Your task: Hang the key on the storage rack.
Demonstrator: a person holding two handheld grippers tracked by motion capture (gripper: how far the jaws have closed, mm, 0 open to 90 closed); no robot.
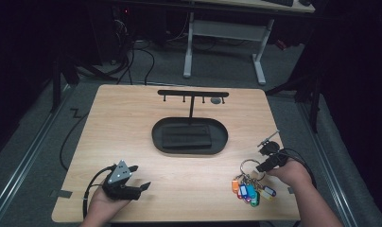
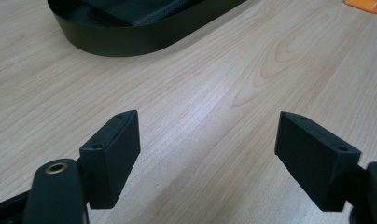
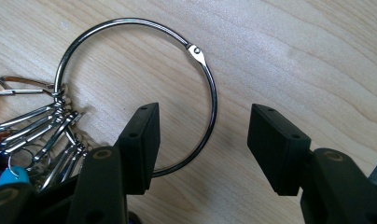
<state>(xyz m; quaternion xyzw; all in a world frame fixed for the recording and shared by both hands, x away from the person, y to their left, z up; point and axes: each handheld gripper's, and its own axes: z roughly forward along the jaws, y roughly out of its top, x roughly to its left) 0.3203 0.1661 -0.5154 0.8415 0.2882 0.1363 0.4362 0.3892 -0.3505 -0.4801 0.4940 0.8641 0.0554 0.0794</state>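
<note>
Down at the near edge, the person's left forearm comes in from the bottom and the left hand-held gripper (image 1: 143, 188) sits low on the counter (image 1: 132, 118), pointing toward the right, jaws spread wide with nothing but bare wood between them. Over on the near right side, the right hand-held gripper (image 1: 258, 166) is angled in toward the middle from the person's right hand (image 1: 288, 171), tipped down at the key ring (image 3: 135, 93). In the right gripper view its jaws are apart, released, not pinching anything: the wire of the big steel ring runs through the gap, just beside the left pad, and the ring itself lies flat on the wood. The bunch of coloured key tags (image 1: 250, 190) hangs off that ring, fanned out toward the near edge, just left of the right hand. Further out, mid-counter, there's a black oval tray (image 1: 156, 137) with a dark flat thing lying in it, and a black T-shaped hook stand (image 1: 193, 94) rising from its far side. Counter is light wood grain. Beyond it, grey floor, some loose cables (image 1: 132, 61) and the white legs of another desk (image 1: 188, 52), and the rest of the room is pretty dark.
</note>
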